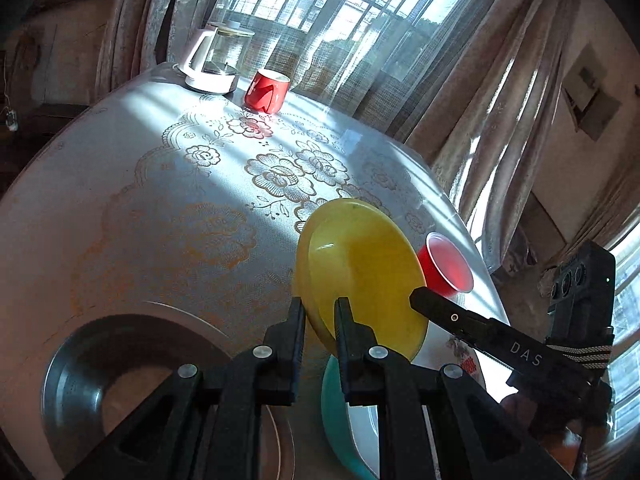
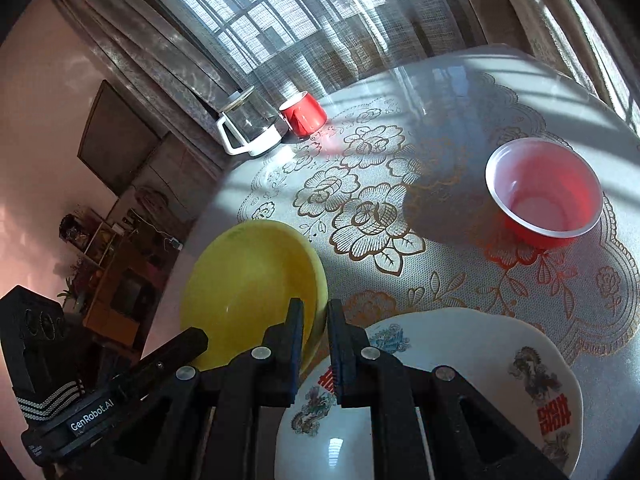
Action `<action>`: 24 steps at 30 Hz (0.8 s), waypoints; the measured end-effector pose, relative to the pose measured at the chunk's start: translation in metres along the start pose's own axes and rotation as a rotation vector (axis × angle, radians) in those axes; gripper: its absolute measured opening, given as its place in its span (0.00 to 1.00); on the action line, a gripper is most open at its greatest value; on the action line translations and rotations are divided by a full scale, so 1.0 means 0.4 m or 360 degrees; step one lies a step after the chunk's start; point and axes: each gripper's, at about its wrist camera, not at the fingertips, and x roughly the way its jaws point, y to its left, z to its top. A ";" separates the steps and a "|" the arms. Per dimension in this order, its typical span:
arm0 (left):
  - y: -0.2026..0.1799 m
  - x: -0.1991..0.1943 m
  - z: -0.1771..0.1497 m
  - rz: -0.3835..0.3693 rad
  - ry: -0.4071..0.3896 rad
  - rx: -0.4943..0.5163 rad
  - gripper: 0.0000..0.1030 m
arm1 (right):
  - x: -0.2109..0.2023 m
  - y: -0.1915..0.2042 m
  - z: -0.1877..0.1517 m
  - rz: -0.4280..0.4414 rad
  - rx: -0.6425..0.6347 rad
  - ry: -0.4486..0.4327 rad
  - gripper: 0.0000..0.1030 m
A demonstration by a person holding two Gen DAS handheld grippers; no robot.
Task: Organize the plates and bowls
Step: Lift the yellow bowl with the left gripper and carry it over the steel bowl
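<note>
A shallow yellow bowl [image 1: 360,272] hangs tilted above the table, gripped from both sides. My left gripper [image 1: 320,312] is shut on its near rim in the left wrist view. In the right wrist view my right gripper [image 2: 315,318] is shut on the other edge of the yellow bowl [image 2: 252,288]. Each gripper shows in the other's view: the right gripper [image 1: 418,298] at the bowl's right side, the left gripper [image 2: 196,338] at its lower left. Below lie a white plate [image 2: 460,360] with dragon prints and a white bowl [image 2: 332,440], teal outside [image 1: 332,400].
A red disposable bowl [image 2: 544,192] stands on the floral tablecloth right of the plate. A glass kettle [image 1: 216,60] and a red mug [image 1: 268,88] sit at the far edge by the curtained window. A round metal dish [image 1: 80,380] lies at the near left.
</note>
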 end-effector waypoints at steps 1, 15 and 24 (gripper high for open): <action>0.007 -0.009 -0.007 -0.0005 -0.0001 -0.0014 0.14 | -0.002 0.008 -0.009 0.0008 -0.0007 0.0004 0.11; 0.068 -0.130 -0.109 0.0065 -0.0095 -0.0055 0.14 | -0.019 0.090 -0.117 0.0103 -0.0081 0.0049 0.12; 0.097 -0.192 -0.159 0.0118 -0.0144 -0.0084 0.14 | -0.006 0.131 -0.167 0.0149 -0.0133 0.0081 0.12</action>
